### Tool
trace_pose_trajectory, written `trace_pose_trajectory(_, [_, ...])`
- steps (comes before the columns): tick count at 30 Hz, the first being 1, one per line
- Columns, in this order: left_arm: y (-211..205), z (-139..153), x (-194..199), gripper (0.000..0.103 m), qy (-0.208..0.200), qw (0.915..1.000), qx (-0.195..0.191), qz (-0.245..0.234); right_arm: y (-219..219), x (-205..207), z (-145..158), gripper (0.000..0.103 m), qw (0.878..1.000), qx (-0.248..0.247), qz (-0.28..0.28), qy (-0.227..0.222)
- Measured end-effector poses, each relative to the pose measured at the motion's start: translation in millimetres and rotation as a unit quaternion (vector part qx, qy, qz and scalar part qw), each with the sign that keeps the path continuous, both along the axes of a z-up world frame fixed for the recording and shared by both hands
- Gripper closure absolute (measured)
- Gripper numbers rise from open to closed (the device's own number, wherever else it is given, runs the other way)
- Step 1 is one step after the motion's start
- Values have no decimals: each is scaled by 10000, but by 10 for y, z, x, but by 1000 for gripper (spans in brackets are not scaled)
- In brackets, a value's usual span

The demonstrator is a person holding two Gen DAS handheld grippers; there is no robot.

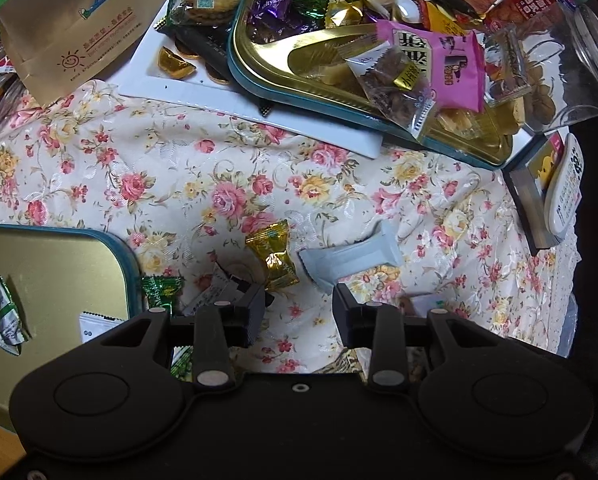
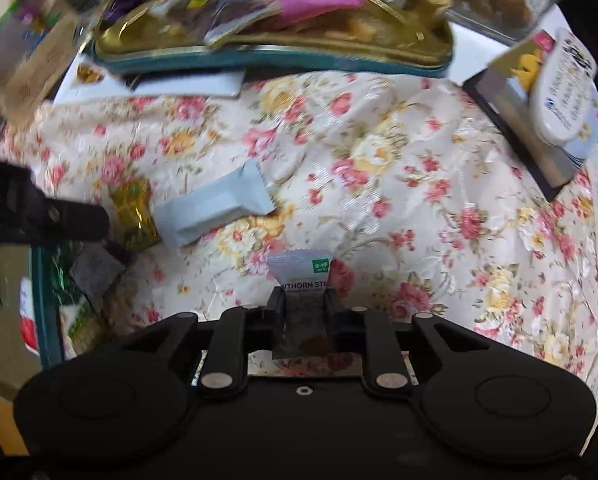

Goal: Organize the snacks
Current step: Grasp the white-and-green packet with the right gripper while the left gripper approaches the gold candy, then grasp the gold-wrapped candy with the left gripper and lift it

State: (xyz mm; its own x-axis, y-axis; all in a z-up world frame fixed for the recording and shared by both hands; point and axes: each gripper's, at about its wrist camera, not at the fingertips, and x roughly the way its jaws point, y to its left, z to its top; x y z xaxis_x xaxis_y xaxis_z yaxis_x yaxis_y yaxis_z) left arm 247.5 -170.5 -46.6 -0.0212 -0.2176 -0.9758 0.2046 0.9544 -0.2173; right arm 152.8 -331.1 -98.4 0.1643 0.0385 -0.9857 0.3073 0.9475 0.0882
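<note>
Hawthorn strip packet [image 2: 302,276] pinched in right gripper [image 2: 303,300], held low over floral surface [image 2: 419,200]; left gripper [image 1: 299,304] spread wide, empty, angled down just short of gold candy [image 1: 274,254] and pale blue bar [image 1: 351,258].

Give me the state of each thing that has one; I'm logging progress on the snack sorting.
Left gripper: open, empty, above the cloth.
Right gripper: shut on the hawthorn packet.
Gold candy: wrapped, lying loose on the cloth.
Grey bar: sealed, lying loose beside the candy.
Far tin: open, piled with snacks.
Near tin: open, few packets inside.
Clear jar: on its side.
</note>
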Motion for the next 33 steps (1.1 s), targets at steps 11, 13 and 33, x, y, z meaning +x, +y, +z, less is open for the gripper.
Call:
trace_pose_trajectory(11, [-34, -342, 88, 58, 117, 9991, 54, 411, -92, -73, 613, 82, 9966, 348, -389, -644])
trace_pose_trajectory(13, [-34, -393, 85, 59, 111, 9986, 129, 505, -74, -87, 658, 82, 9962, 380, -333, -704])
trace_pose_trajectory(33, [-264, -543, -55, 79, -297, 9961, 712, 419, 76, -124, 800, 82, 9953, 296, -148, -914])
